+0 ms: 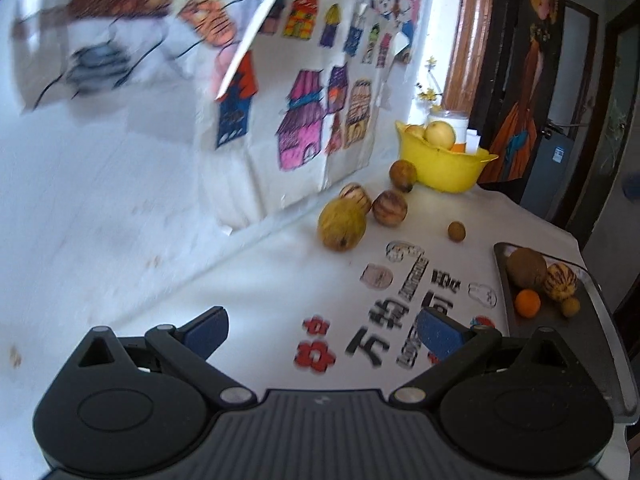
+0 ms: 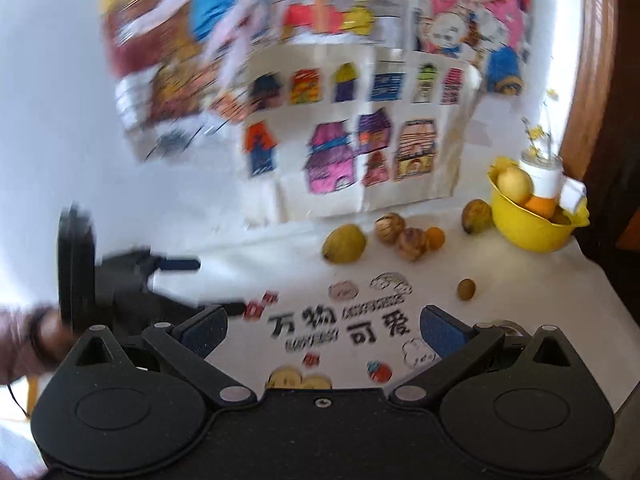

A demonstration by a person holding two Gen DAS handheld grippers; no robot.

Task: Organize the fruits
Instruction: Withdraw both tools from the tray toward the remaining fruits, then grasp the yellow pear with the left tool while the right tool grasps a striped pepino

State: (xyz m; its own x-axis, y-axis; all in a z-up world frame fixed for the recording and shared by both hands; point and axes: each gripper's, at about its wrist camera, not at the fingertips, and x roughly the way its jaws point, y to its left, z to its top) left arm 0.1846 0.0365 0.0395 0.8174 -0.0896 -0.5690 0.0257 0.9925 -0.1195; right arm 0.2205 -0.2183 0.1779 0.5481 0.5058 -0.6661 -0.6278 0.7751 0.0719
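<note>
Loose fruits lie on the white table near the wall: a yellow-green mango (image 1: 342,226) (image 2: 344,244), two striped round fruits (image 1: 390,208) (image 2: 412,243), a brown fruit (image 1: 403,175) (image 2: 476,216), a small orange (image 2: 435,237) and a small brown fruit (image 1: 456,231) (image 2: 466,289). A yellow bowl (image 1: 444,168) (image 2: 532,228) holds several fruits. A dark tray (image 1: 592,344) holds several fruits. My left gripper (image 1: 324,332) is open and empty above the table; it also shows in the right wrist view (image 2: 208,284). My right gripper (image 2: 324,332) is open and empty.
Children's drawings of houses (image 1: 304,120) (image 2: 360,152) hang on the white wall behind the table. A white jar with yellow flowers (image 2: 544,172) stands by the bowl. Printed stickers and characters (image 2: 340,324) cover the tablecloth. A wooden door frame (image 1: 468,40) is at right.
</note>
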